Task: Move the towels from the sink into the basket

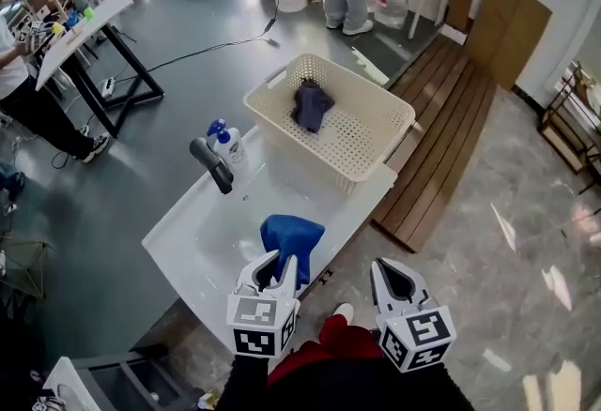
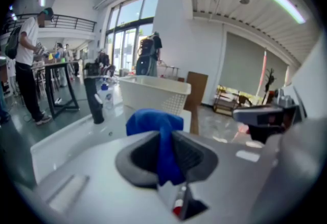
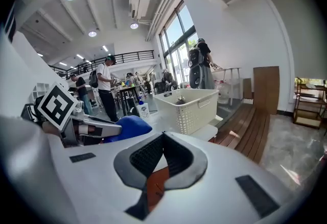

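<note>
Gripping blue towel (image 1: 293,235) in left tongs (image 1: 279,258) above the sink (image 1: 214,240) — holding right tongs (image 1: 385,268) pinched together, empty, just right.

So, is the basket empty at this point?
No, a dark towel lies crumpled inside the white basket.

- The left gripper (image 1: 278,261) holds a blue towel (image 1: 293,235) in its jaws, over the near part of the white sink (image 1: 202,242).
- The right gripper (image 1: 392,276) is just beside it, over the floor, with its tips together.
- A dark towel (image 1: 312,105) lies in the white basket (image 1: 371,132), which stands at the far end of the sink.
- A grey faucet (image 1: 213,164) and a soap bottle (image 1: 229,145) stand at the sink's left edge.
</note>
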A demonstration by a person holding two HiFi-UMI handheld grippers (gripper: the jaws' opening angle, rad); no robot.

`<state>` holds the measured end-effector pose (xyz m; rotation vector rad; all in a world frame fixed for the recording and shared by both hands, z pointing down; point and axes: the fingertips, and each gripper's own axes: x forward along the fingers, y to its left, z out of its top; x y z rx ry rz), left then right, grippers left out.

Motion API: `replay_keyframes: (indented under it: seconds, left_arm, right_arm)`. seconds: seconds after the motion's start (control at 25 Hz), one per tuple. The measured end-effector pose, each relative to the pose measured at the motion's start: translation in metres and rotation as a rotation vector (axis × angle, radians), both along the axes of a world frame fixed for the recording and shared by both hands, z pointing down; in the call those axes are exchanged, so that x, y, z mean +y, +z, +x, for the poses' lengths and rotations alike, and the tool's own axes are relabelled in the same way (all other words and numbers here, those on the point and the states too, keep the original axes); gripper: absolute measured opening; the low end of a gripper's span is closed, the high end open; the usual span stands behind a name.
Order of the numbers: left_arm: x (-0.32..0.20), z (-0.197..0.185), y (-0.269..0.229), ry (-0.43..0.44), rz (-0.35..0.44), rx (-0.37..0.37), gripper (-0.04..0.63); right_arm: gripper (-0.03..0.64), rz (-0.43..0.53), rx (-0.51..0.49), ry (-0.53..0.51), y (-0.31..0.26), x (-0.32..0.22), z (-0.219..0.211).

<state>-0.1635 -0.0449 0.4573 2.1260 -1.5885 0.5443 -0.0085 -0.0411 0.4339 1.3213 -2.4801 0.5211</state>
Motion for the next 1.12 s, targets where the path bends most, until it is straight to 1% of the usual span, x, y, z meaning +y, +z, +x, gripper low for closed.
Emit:
replay_keyframes:
  seconds: [0.24,0.52,0.76,0.96,1.12]
  left_arm:
    - [-0.033,0.019,-0.028,0.021,0.079,-0.017,0.071]
    - [-0.065,0.036,-0.064,0.039,0.168,-0.025,0.071]
    - [-0.087,0.052,-0.087,0.073,0.236,-0.036,0.071]
    - [-0.1,0.068,-0.102,0.093,0.276,-0.042,0.071]
    - [-0.107,0.077,-0.108,0.109,0.293,-0.044,0.071]
  right_arm:
    - [0.008,0.043,-0.017,0.045,-0.013,-0.025,0.022]
    - [0.008,0.084,-0.016,0.072,-0.029,-0.044,0.042]
    - [0.008,0.099,-0.02,0.102,-0.032,-0.058,0.054]
    - [0.008,0.115,-0.027,0.12,-0.037,-0.069,0.068]
    - [0.008,0.115,-0.028,0.129,-0.037,-0.071,0.074]
